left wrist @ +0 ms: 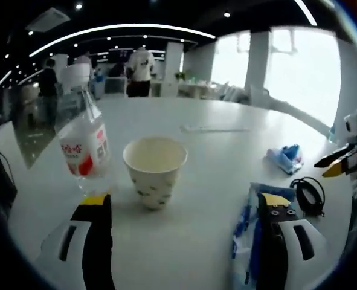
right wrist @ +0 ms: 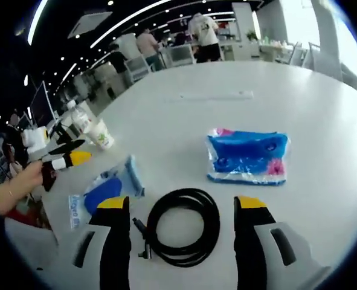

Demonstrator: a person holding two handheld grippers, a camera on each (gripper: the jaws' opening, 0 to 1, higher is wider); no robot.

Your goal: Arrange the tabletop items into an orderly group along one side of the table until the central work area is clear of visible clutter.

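In the left gripper view a white paper cup (left wrist: 154, 169) with small dark dots stands just ahead of my open left gripper (left wrist: 184, 202), nearer its left jaw and untouched. A clear water bottle (left wrist: 81, 130) with a red-and-white label stands left of the cup. A flat blue packet (left wrist: 246, 225) lies under the right jaw. My right gripper (right wrist: 180, 202) is open, with a coiled black cable (right wrist: 181, 228) on the table between its jaws. A blue tissue pack (right wrist: 247, 156) lies beyond the cable. The left gripper (right wrist: 66, 158), held by a hand (right wrist: 15, 181), points at the cup (right wrist: 102, 134).
The round white table (left wrist: 226, 109) carries a thin pale strip (right wrist: 214, 95) near its far side. The cable (left wrist: 308, 193), tissue pack (left wrist: 285, 158) and right gripper (left wrist: 341, 163) sit at the right. People and chairs stand beyond the far edge.
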